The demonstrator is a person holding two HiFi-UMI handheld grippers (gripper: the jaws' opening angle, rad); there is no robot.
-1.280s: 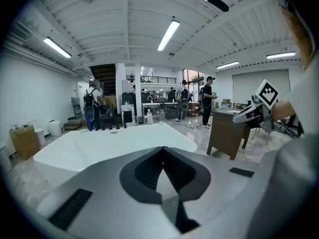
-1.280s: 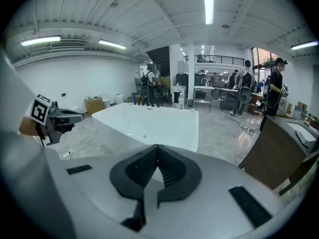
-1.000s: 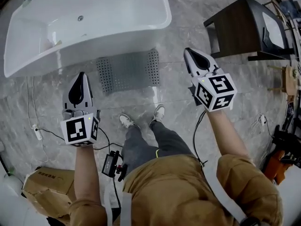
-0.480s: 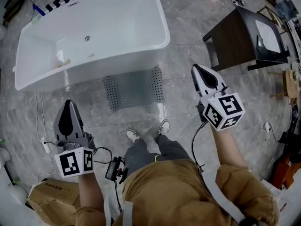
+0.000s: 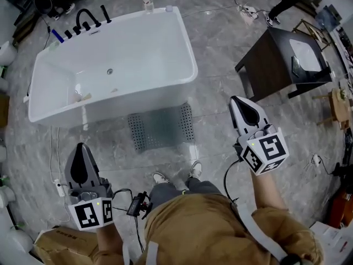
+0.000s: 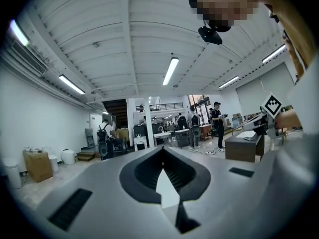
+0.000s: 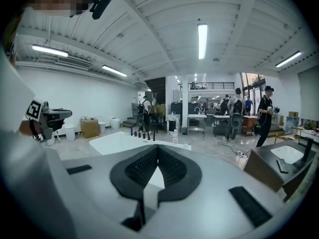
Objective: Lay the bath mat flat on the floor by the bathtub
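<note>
The grey perforated bath mat (image 5: 161, 127) lies flat on the marble floor, right against the near side of the white bathtub (image 5: 113, 65). My left gripper (image 5: 80, 146) hovers over the floor left of the mat, shut and empty. On the mat's right my right gripper (image 5: 235, 99) is held up, also shut with nothing in it. The left gripper view shows the left gripper (image 6: 162, 150) pointing level into the hall, with no tub or mat in sight. Past the right gripper (image 7: 157, 148) in its own view I see the bathtub (image 7: 124, 141).
A dark wooden washstand (image 5: 281, 59) with a sink stands right of the tub. A cardboard box (image 5: 55, 242) and cables (image 5: 55, 159) lie at the lower left. The person's shoes (image 5: 176, 174) are just short of the mat. Several people stand far back in the hall (image 7: 239, 113).
Both grippers have drawn back from the mat and lifted. The left gripper view has tilted up, losing the tub. The mat has not moved.
</note>
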